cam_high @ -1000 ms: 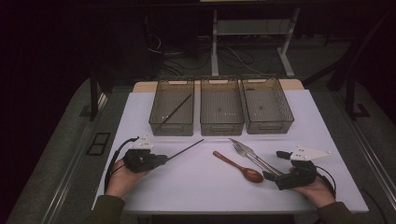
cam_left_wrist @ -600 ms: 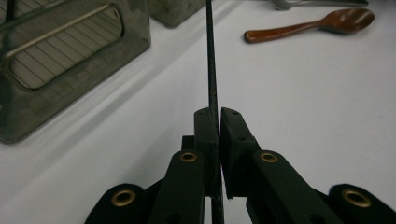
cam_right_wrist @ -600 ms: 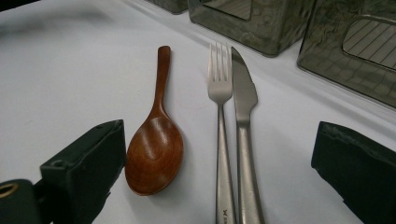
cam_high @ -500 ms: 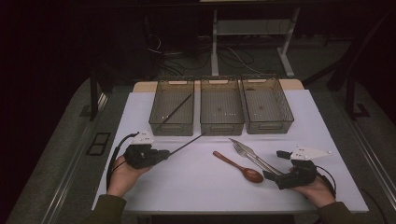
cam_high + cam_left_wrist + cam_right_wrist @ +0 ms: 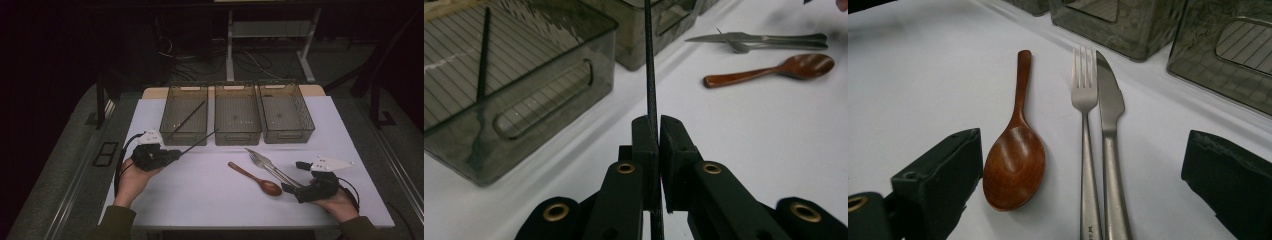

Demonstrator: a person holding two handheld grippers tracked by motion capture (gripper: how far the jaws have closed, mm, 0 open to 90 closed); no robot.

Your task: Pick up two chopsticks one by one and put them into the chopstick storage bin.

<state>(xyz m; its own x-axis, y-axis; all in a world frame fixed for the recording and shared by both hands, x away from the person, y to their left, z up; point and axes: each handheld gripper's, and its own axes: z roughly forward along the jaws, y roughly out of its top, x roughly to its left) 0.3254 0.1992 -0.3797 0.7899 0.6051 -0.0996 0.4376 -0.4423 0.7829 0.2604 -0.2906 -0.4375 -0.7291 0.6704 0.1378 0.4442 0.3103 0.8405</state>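
the left gripper (image 5: pixel 655 131) was clamped on a black chopstick (image 5: pixel 650 65), which projected forward from the jaws over the counter (image 5: pixel 210 185) toward the left bin (image 5: pixel 184 114). the right gripper (image 5: pixel 1078 180) stood spread around the wooden spoon (image 5: pixel 1015 150), fork (image 5: pixel 1084 95) and knife (image 5: pixel 1109 100).

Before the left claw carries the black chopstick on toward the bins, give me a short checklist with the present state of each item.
1. Left claw shut on the chopstick: ok; the jaws pinch it near one end.
2. Chopstick lifted off the table: ok, it juts out toward the bins.
3. Left bin able to take it: ok; it holds one matching chopstick with room beside it.
4. Right claw out of the way: ok; open, low at the spoon, fork and knife.
5. Long free end steady in the pinch: cannot tell.
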